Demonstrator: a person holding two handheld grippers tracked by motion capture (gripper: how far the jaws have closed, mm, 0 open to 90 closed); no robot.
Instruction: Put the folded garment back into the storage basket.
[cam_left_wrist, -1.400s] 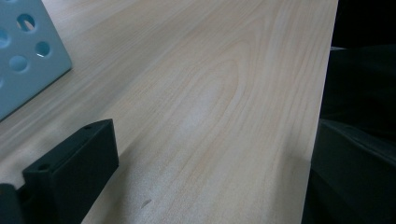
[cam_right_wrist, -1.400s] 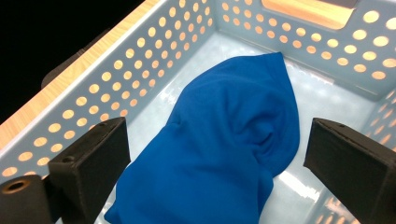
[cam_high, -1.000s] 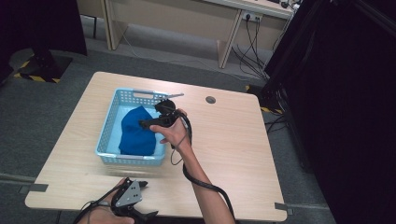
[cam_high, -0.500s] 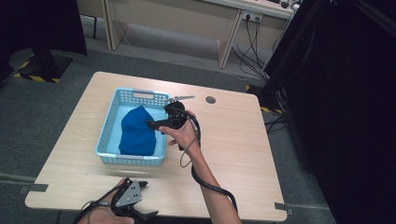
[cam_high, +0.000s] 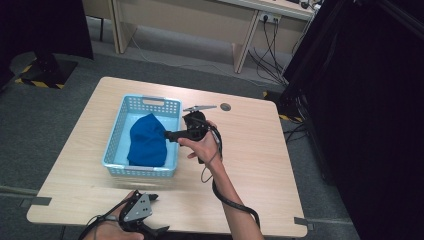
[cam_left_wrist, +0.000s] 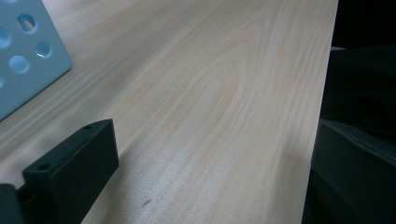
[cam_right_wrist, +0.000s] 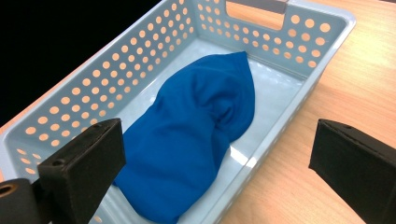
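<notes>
High view: a pale wood-grain worktop (cam_high: 260, 150) on grey floor (cam_high: 50, 110) carries a light-blue basket (cam_high: 116, 150) with blue cloth (cam_high: 147, 140); right tongs (cam_right_wrist: 215, 163) spread wide, left tongs (cam_high: 150, 212) unclear.

Light wooden table (cam_high: 250, 150); perforated blue basket (cam_high: 116, 137) sits on it.

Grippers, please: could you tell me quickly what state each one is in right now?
Left gripper: cannot be told; it rests low over the table.
Right gripper: open, empty, beside the basket.

blue cloth (cam_right_wrist: 196, 135), pale-blue basket (cam_right_wrist: 322, 28) — round holes
</notes>
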